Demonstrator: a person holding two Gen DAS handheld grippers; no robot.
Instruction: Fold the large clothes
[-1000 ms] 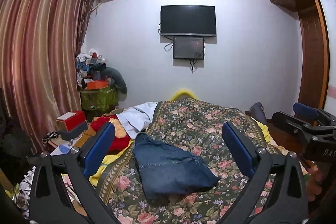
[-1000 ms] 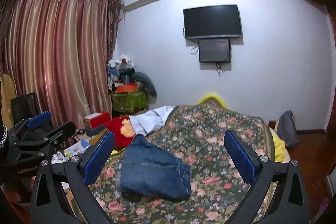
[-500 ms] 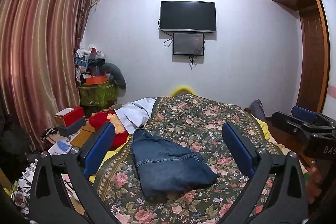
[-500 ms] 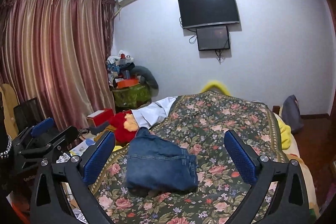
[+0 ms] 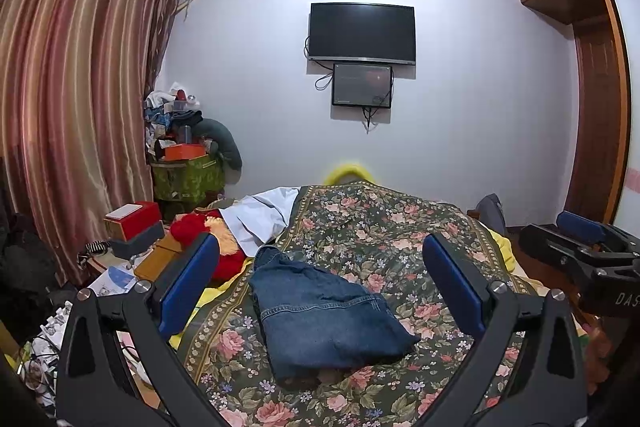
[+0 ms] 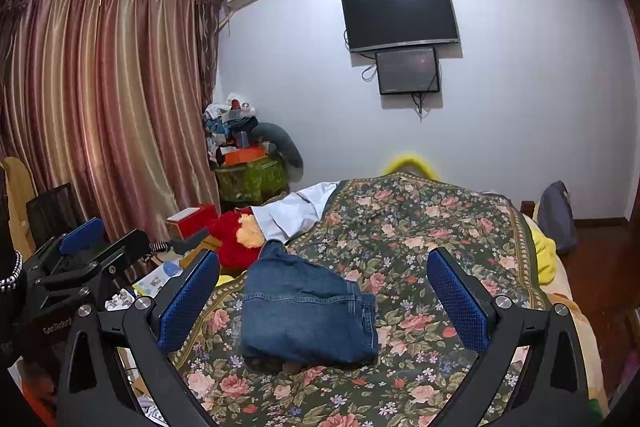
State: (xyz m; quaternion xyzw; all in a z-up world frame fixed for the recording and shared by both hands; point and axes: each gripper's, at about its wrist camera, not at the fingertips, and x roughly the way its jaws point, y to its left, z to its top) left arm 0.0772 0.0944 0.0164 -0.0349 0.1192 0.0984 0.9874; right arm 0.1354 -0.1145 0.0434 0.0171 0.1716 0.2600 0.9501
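Nearest the cameras, both tongs were spread wide and empty: the left tongs [image 5: 320, 291] and the right tongs [image 6: 324, 299] each framed the folded jeans [image 5: 320, 315] from above the near end of the bed, touching nothing. Over the last second the two views had shifted only a little, the right one tilting down toward the bed and then settling, while the jeans kept the same compact bundle shape throughout. That suggested the fold itself was finished and the tongs had backed off to look it over, not to start another crease. The jeans [image 6: 308, 311] lay on the floral bedspread [image 5: 392, 239], toward its left edge, with one denim corner sticking out at the bundle's far left. Just past that corner, a white garment [image 5: 260, 219] lay draped at the bedspread's left edge, and a red plush toy [image 5: 192, 231] sat to the left of the jeans, off the bedspread. Judging from this, the white garment could be the next piece to fold, though nothing showed it being reached for. Far beyond the jeans, a dark television [image 5: 362, 31] hung on the wall.
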